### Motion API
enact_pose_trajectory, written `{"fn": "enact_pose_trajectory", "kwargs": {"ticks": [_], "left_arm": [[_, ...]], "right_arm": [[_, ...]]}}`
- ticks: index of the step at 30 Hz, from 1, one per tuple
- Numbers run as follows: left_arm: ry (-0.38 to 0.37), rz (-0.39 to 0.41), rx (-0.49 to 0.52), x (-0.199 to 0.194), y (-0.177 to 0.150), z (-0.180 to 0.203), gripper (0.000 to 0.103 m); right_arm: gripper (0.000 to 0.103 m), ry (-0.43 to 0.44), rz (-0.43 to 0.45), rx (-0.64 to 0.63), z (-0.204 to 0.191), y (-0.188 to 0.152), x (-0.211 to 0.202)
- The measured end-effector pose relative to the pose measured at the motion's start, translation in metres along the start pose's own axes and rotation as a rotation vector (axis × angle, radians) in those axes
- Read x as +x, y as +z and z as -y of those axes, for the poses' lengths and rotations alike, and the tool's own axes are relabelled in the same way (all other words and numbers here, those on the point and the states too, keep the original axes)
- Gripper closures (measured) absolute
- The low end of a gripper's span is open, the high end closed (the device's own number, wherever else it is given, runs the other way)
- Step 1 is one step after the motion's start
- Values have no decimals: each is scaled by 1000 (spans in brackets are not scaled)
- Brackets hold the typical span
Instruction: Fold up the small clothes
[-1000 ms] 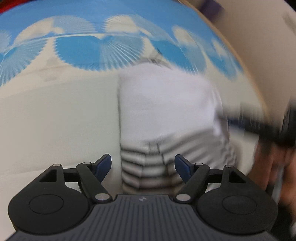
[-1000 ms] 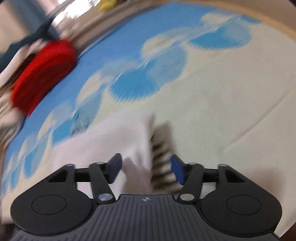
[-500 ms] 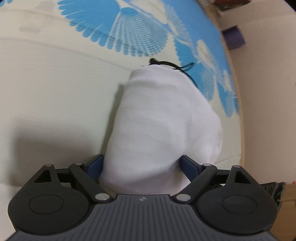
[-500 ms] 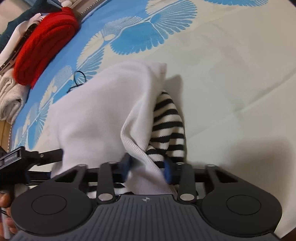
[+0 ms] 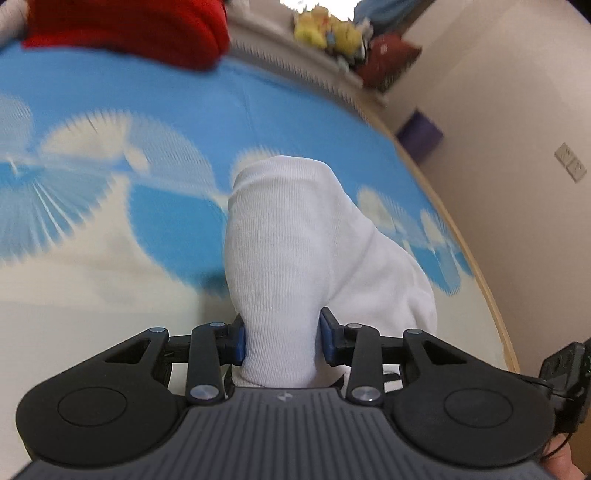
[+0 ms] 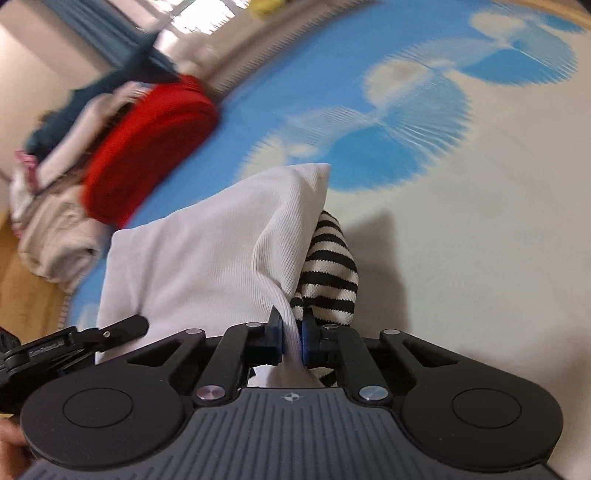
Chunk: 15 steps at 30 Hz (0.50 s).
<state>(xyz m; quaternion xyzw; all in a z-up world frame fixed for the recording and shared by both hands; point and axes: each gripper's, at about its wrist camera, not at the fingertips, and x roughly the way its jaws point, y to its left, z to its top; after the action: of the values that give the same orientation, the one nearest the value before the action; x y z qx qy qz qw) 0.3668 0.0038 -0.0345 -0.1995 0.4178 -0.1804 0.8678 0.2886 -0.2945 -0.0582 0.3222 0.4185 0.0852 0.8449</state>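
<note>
Blue-and-cream patterned mat (image 5: 110, 288) spreads ahead of both grippers. White garment (image 5: 295, 258) w/ black-striped part (image 6: 328, 273) hangs fwd from both tools, above mat. Red folded item (image 6: 147, 147) lies far ahead-left of R unit. Left gripper (image 5: 282, 341) jaws closing, pads pressing a thick white fold. Right gripper (image 6: 292, 338) jaws closing, nearly together, pinching thin white edge; striped part just right of its pads.

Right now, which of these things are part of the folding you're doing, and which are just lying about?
Part of the job:
- white garment with its striped part
- left gripper, closing on a bunch of it
- right gripper, closing on its edge
- blue-and-cream mat underneath

Just lying about:
- red folded knit
- beige clothes
- yellow toys
- purple box
</note>
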Motion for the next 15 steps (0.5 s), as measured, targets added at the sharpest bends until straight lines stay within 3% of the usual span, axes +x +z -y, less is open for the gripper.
{"fn": "enact_pose_trajectory", "kwargs": {"ticks": [2,4,6,8,9,12,15], "left_arm": [[8,34,-13,-12,8,-16,61],[30,51,-31,-20,13,-34,51],[104,50,-55,-22,15,-52,43],[213,41,-56,-25,12,-62,43],[226,42,-46,-27,11,-64,43],[161,21,3,-37,4,-57,43],[125,-86,131,-27,-17,-39,44]], "right_arm": [[95,32,29,-34,-19,2,10],[95,45,43,-61,-34,4,24],[95,30,25,-74,-45,4,42],[95,-30,-11,-74,-48,4,63],[94,-57,-29,-75,-48,3,72],[94,-148,-39,-115,-48,2,89],[94,-157,-56,-104,-43,2,94]]}}
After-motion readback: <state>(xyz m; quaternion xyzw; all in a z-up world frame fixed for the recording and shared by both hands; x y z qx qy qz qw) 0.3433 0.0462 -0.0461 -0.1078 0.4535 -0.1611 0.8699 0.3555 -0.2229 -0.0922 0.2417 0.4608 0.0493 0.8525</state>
